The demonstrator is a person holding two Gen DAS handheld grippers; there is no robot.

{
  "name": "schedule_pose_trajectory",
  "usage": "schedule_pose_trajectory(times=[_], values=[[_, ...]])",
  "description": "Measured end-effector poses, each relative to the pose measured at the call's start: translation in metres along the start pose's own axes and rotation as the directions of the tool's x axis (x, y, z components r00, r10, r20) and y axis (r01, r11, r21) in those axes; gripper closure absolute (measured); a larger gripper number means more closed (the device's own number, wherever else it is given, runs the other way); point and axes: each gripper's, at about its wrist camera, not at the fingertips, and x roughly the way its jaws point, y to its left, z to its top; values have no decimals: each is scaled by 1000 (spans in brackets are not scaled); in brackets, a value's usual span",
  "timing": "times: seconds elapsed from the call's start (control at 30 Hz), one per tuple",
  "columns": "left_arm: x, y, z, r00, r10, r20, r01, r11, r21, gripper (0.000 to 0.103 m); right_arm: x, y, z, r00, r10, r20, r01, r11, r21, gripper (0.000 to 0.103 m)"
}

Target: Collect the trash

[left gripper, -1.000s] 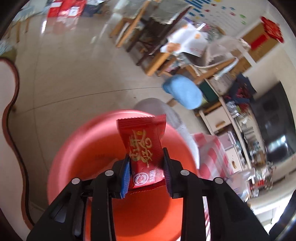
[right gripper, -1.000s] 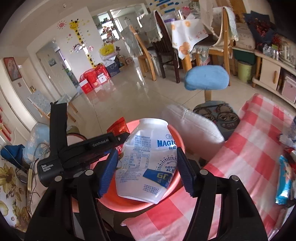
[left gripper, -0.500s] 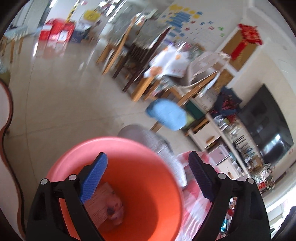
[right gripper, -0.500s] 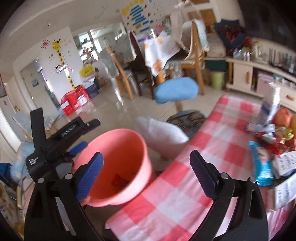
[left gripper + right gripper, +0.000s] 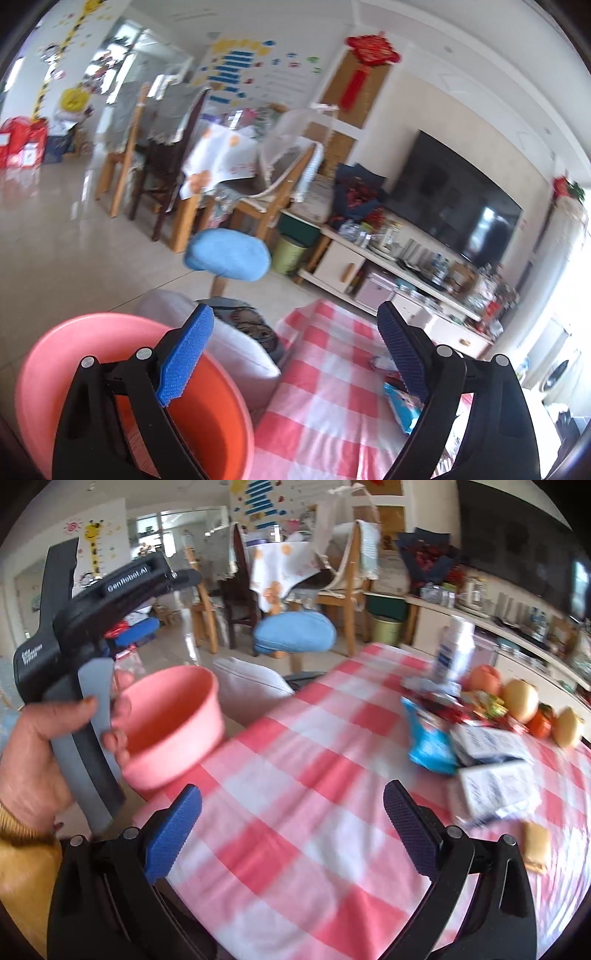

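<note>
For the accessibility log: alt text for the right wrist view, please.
The right gripper, open and empty, points over a red-and-white checked tablecloth toward wrappers and fruit. At left, a hand holds the left gripper beside a pink bucket.

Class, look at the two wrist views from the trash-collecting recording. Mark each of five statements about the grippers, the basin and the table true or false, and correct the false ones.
1. The right gripper holds a white pouch. False: nothing is between its jaws.
2. The pink basin stands beside the table, off the checked tablecloth. True.
3. The left gripper has open jaws with nothing between them. True.
4. A blue snack packet lies inside the basin. False: it lies on the tablecloth among other wrappers.
5. The fruit sits at the table edge nearest the basin. False: it sits on the far side of the table from the basin.
</note>
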Motion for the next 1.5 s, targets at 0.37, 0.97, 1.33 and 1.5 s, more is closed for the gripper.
schedule_pose_trajectory(times=[0.37, 0.97, 1.33, 1.5], values=[[14, -75, -31, 984, -130, -126, 156, 961, 227, 14, -48, -84, -38, 989, -124, 75, 111, 981, 158, 4], [50, -162, -91, 922, -114, -370, 264, 885, 384, 14, -74, -193, -65, 979, -177, 105, 121, 909, 400, 4], [82, -186, -104, 894, -91, -438, 268, 893, 361, 14, -76, -231, -62, 979, -166, 122, 88, 874, 479, 4], [120, -179, -92, 882, -87, -464, 231, 936, 265, 14, -62, -257, -37, 987, -89, 133, 13, 873, 487, 4]])
